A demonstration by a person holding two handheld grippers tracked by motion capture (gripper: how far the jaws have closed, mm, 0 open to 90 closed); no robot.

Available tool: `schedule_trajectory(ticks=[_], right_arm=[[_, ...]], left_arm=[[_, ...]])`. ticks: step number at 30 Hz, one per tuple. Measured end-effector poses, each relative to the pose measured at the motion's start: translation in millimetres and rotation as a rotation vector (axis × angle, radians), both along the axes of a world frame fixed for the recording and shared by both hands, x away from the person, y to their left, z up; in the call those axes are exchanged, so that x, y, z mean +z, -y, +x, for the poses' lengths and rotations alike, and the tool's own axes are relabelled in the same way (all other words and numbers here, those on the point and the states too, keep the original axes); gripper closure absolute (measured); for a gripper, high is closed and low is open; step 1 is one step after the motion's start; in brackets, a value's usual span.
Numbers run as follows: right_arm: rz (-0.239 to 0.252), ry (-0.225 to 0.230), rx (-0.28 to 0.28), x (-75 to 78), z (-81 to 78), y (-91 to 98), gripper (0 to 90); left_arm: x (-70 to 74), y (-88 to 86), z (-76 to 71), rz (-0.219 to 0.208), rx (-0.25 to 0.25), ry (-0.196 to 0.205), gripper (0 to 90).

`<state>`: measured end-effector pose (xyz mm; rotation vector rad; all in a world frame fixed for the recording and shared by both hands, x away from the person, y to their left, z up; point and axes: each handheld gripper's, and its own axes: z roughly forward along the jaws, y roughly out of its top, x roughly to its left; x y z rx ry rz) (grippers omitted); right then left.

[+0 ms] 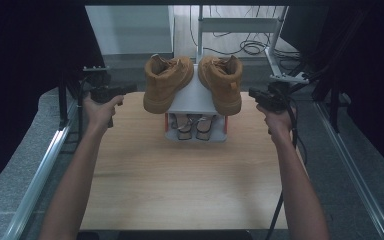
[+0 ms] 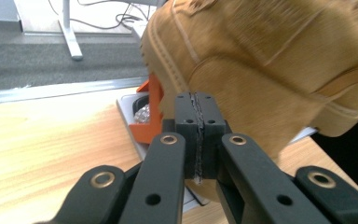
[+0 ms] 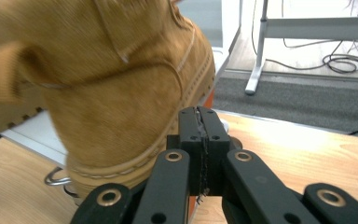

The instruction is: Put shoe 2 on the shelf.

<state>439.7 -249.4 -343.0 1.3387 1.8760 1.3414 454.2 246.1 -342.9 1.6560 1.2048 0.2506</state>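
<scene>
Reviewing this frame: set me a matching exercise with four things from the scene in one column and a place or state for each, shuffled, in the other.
Things:
1. left boot
2. right boot
3. sandals
4. left tool

Places or states:
A. on the lower level of the small shoe rack
B. jaws shut, nothing between them
C. on the rack's top, on the side of the person's right hand
D. on the rack's top, on the side of the person's left hand

Pairs: 1-D, 2-C, 3-A, 4-B
</scene>
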Motion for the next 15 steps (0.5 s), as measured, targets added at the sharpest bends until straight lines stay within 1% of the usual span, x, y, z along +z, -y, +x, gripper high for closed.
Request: schedule_trajectory(ticks=[3,7,11,15], right_arm=[[-0.002,-0.018,-0.003,-7.5,4.9,-0.9,89.2],[-0.005,-0.026,-0.003,-14.8,7.4,-2.1,89.2],[-0.004,-0.037,-0.004,-19.2,7.5,-2.4,89.2],[-0.016,-0.036,-0.009,-21.4,8.8,-4.7,89.2]], left_arm=[[-9.5,0.3,3.8,0.001,-0.001,-0.015,90.0],[-17.3,-0.9,5.9,0.006,0.000,-0.031,90.0],[-22.5,-1.0,6.1,0.009,0.000,-0.039,90.0],[-23.8,3.7,6.8,0.008,-0.002,-0.040,90.0]])
